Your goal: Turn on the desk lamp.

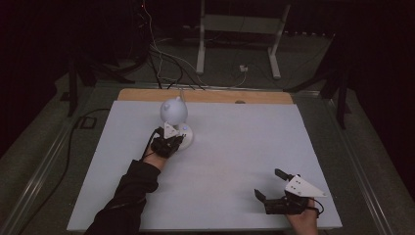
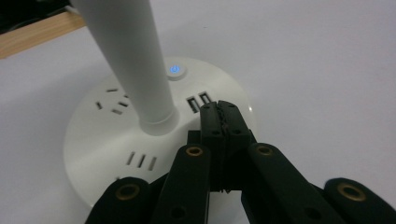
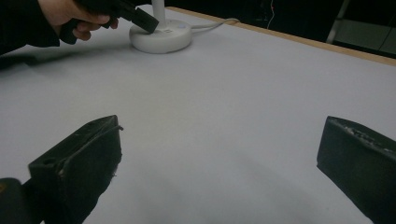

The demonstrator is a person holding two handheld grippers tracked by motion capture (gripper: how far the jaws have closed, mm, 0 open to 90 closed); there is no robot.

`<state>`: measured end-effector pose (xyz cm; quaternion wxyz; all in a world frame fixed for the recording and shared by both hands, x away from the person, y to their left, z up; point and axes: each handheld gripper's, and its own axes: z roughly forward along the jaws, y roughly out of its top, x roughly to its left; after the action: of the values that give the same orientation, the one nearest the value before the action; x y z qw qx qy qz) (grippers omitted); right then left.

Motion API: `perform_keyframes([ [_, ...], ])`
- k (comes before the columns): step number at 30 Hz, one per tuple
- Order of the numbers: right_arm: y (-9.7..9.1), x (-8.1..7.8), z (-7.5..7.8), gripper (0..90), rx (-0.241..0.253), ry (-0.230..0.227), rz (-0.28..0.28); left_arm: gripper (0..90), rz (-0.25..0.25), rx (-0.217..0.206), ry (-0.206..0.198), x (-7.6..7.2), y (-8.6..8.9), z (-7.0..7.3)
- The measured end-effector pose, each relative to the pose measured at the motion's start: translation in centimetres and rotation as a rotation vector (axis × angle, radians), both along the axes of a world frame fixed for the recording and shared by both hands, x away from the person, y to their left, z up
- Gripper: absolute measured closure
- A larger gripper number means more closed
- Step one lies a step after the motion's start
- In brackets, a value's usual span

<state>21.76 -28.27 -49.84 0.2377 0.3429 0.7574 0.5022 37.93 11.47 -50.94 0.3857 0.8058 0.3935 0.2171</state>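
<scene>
Resting on a white table (image 1: 235,166), a lamp (image 1: 174,111) sits far-left with both grippers nearby.

Left gripper (image 2: 219,112), jaws pressed together and empty, hovers over the lamp's base (image 2: 98,140); its view reveals sockets and a lit blue button (image 2: 174,70). Right gripper (image 1: 271,185) gapes wide, empty, at the near-right edge.

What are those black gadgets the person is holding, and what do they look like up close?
They are hand-held grippers. Each is black with two blocky jaws on hinged links with brass-coloured rivets. The left gripper and right gripper each carry a pale grey three-cornered plate on top, and a thin black cable trails from each. The left arm wears a black sleeve.
</scene>
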Motion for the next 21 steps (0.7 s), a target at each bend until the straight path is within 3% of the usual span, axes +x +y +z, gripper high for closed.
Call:
perform_keyframes([
  [12, 0.0, 0.0, 0.1, 0.0, -0.001, -0.002, -0.001, 90.0, 0.013, 0.001, -0.031, -0.3, 0.0, 0.1],
  [21, -0.1, 0.0, 0.1, 0.0, 0.002, -0.002, -0.003, 78.3, 0.008, -0.025, -0.027, -0.9, -0.3, 1.1],
])
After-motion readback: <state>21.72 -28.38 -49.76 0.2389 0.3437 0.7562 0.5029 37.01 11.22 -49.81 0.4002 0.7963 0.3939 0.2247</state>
